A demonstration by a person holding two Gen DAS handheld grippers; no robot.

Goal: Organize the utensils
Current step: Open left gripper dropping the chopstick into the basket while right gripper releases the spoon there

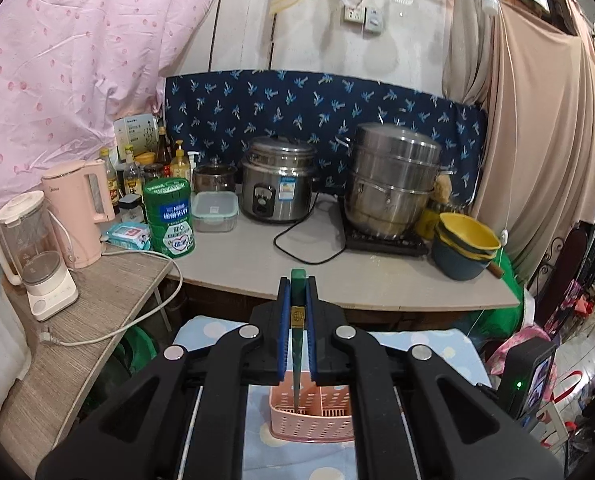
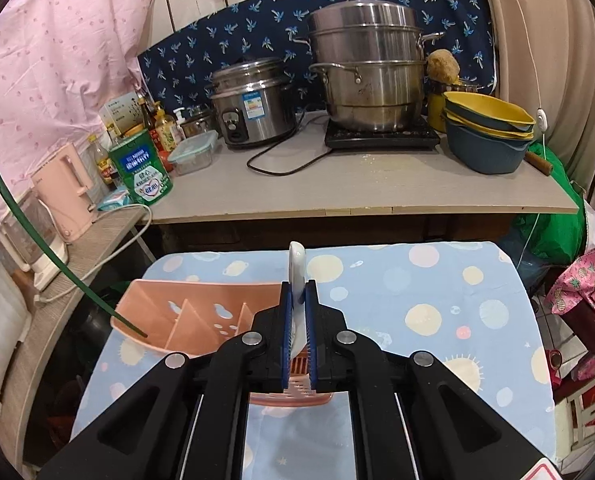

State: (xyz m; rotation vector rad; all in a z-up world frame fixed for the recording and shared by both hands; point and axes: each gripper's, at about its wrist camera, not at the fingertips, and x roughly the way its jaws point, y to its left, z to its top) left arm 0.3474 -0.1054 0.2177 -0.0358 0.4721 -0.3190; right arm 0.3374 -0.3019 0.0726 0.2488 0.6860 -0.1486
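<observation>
My left gripper (image 1: 298,294) is shut on a dark green chopstick (image 1: 297,344) with a gold band. The stick hangs down between the blue pads, its tip over the left compartment of the pink utensil basket (image 1: 317,428). In the right wrist view the same green chopstick (image 2: 29,236) slants in from the left, its tip at the near left rim of the pink basket (image 2: 153,320). My right gripper (image 2: 298,294) is shut on a white spoon (image 2: 297,268), held upright above the basket's right end. The basket has several slanted dividers and sits on a blue dotted cloth (image 2: 417,312).
Behind the cloth runs a grey counter (image 2: 357,184) with a rice cooker (image 2: 253,100), a stacked steel steamer (image 2: 369,68) on a hob and yellow and blue bowls (image 2: 489,132). A green tin (image 2: 141,168), a pink kettle (image 2: 63,188) and bottles stand left.
</observation>
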